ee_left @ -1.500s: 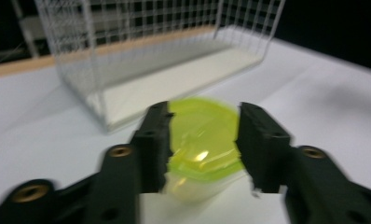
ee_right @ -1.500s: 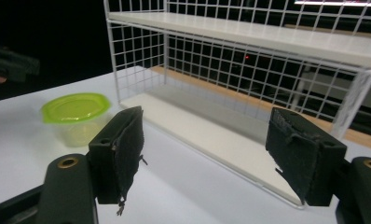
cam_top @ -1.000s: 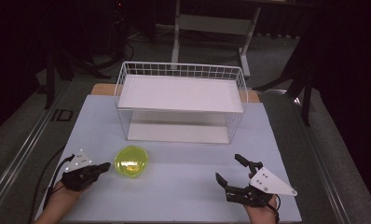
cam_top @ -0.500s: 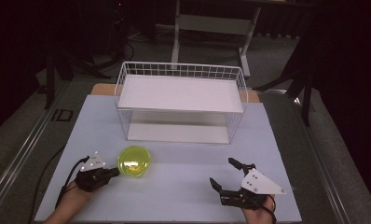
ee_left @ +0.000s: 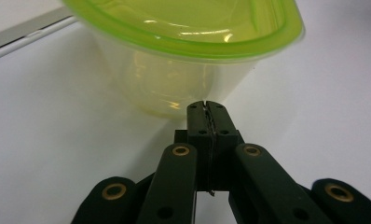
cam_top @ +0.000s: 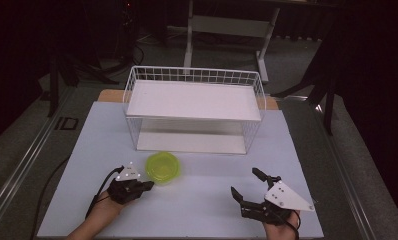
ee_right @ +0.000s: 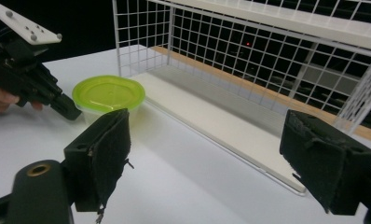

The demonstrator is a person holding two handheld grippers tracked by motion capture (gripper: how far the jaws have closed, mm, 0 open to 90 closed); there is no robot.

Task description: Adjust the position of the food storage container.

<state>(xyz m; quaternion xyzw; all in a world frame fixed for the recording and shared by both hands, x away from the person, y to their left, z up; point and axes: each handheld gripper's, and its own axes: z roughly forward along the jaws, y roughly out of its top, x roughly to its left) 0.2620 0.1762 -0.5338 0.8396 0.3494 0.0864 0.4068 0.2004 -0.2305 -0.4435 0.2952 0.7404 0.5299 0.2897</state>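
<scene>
Left tongs (cam_top: 146, 185) are pinched fully closed, holding nothing, tips right at the side wall of the green-lidded container (cam_top: 163, 168). Right tongs (cam_top: 247, 187) gape wide, empty, well off. If it's a nudge, I'd push low and slow so the tub slides, not tips.

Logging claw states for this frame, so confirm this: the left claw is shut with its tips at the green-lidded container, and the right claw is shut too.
Wrong on the right claw: the right gripper view shows its jaws spread wide apart, so it is open. The left claw is shut, tips at the green-lidded container, as the left gripper view shows.
</scene>
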